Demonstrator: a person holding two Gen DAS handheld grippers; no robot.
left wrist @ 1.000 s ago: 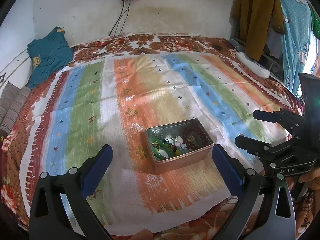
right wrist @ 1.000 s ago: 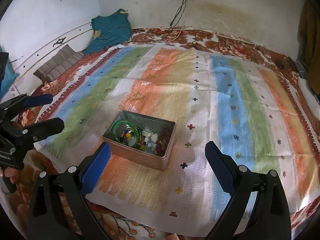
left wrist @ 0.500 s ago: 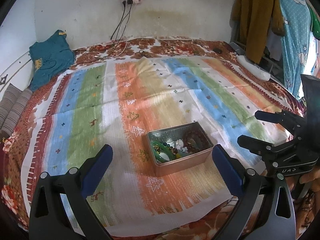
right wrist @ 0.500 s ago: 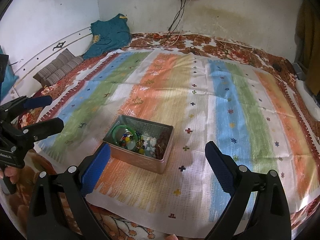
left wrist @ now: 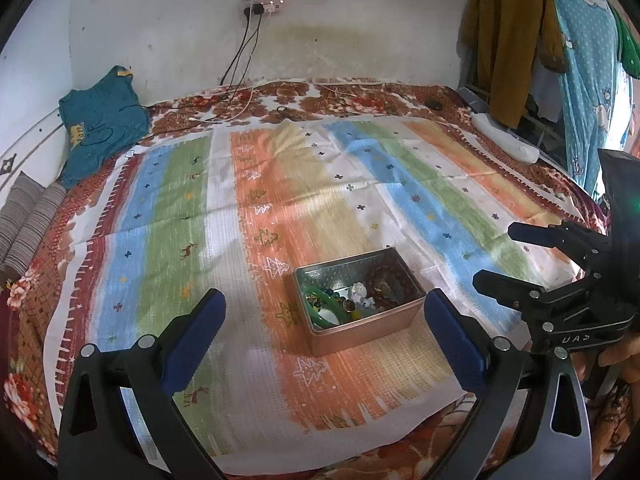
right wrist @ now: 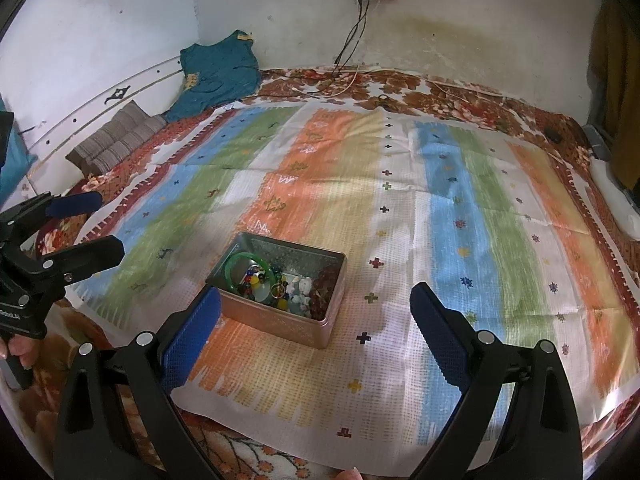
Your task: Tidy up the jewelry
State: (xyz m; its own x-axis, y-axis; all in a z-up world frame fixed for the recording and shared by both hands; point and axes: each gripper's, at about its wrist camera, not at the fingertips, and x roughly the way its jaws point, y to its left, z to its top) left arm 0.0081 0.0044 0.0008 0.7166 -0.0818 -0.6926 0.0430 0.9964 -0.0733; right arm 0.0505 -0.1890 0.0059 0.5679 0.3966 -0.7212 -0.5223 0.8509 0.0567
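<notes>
An open copper-coloured metal tin [left wrist: 362,334] [right wrist: 280,326] sits on a striped cloth near the bed's front edge. It holds a green bangle [left wrist: 320,312] [right wrist: 236,260], coloured beads [right wrist: 260,280], white pieces [left wrist: 362,292] and dark brown beads [right wrist: 324,284]. My left gripper [left wrist: 324,320] is open and empty, held above and short of the tin. My right gripper [right wrist: 316,316] is open and empty, with its left finger [right wrist: 192,328] close to the tin's near left corner. Each gripper shows in the other's view, the right gripper [left wrist: 500,256] and the left gripper [right wrist: 100,224].
The striped cloth [left wrist: 360,184] [right wrist: 440,200] covers a floral bedsheet [left wrist: 360,96]. A teal shirt [left wrist: 100,120] and striped cushions [right wrist: 116,140] lie at the back left. Cables [left wrist: 240,60] hang from a wall socket. Clothes [left wrist: 516,40] hang at the right.
Both grippers have tilted up and drawn back a little, so the tin sits lower in both views. Both stay open.
</notes>
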